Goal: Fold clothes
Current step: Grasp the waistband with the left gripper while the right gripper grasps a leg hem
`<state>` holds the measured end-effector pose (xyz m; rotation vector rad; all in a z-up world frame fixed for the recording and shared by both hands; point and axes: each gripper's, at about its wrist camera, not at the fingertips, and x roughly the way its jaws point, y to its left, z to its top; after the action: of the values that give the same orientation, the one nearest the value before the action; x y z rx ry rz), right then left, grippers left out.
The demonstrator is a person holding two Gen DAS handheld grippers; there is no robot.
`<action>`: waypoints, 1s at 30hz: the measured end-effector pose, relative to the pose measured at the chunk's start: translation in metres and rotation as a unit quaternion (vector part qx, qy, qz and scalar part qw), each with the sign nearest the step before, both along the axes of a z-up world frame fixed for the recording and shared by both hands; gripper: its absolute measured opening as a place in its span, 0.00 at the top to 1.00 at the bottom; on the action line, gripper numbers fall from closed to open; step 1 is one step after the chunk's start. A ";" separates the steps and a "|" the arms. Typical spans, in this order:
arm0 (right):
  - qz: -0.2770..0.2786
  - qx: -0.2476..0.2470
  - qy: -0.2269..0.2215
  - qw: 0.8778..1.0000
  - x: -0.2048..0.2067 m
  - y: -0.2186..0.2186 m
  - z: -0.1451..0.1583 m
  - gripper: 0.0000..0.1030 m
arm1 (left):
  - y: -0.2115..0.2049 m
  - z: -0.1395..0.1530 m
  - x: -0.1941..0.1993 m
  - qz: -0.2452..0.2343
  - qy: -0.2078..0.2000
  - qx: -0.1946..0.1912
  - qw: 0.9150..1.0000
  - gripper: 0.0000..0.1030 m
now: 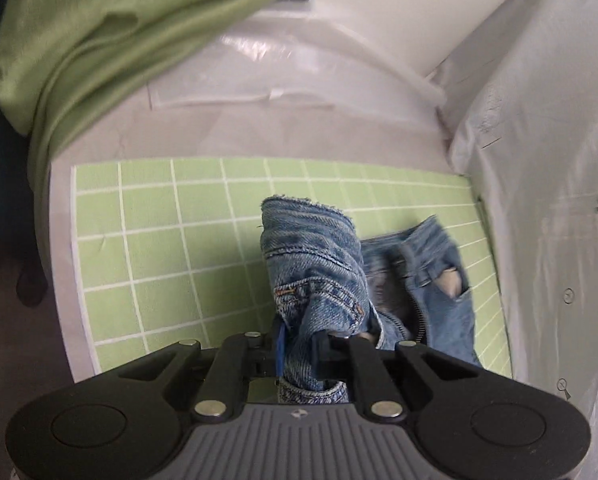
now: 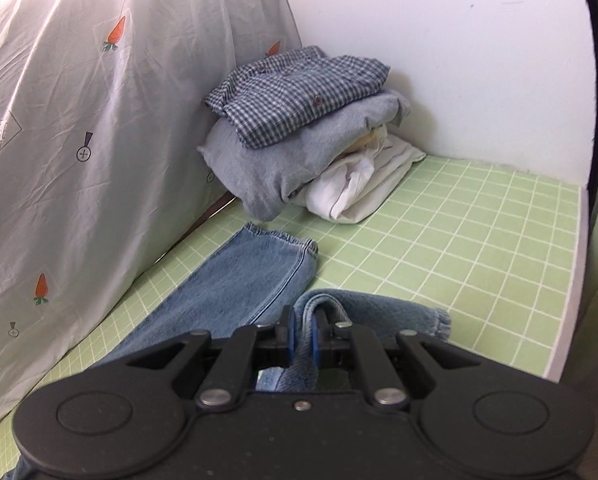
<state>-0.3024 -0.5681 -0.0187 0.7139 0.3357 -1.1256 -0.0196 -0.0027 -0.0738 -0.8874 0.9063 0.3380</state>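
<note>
both grippers, left gripper (image 1: 301,344) & right gripper (image 2: 303,338), pinch jeans (image 2: 239,276); sheet (image 2: 59,120) reads "ok he..".

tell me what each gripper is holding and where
Both hold the jeans. The left gripper is shut on bunched denim at the waist end, near the zipper. The right gripper is shut on a fold of one leg, near its hem.

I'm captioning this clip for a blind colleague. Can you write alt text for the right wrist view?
The right gripper is shut on a fold of blue jeans, whose other leg lies flat on a green grid mat. Behind, a stack of folded clothes topped by a checked shirt sits in the corner between a white wall and a carrot-print sheet.
</note>
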 end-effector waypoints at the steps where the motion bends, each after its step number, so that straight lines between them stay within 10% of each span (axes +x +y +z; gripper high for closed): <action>1: 0.001 0.001 -0.008 1.000 -0.001 -0.001 -0.001 0.92 | -0.002 0.005 -0.003 0.001 -0.006 0.004 1.000 0.88; 11: 0.025 -0.007 -0.087 0.996 -0.011 -0.020 0.017 0.92 | -0.019 0.073 -0.017 0.009 -0.076 0.068 0.995 0.88; 30: 0.066 -0.037 -0.082 0.994 0.057 -0.067 0.018 0.93 | -0.065 0.092 0.052 -0.018 -0.087 0.113 0.990 0.88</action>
<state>-0.2451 -0.6353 -0.0008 0.7037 0.1977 -0.9426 0.0324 -0.0674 0.0180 -0.6796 0.7072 0.3199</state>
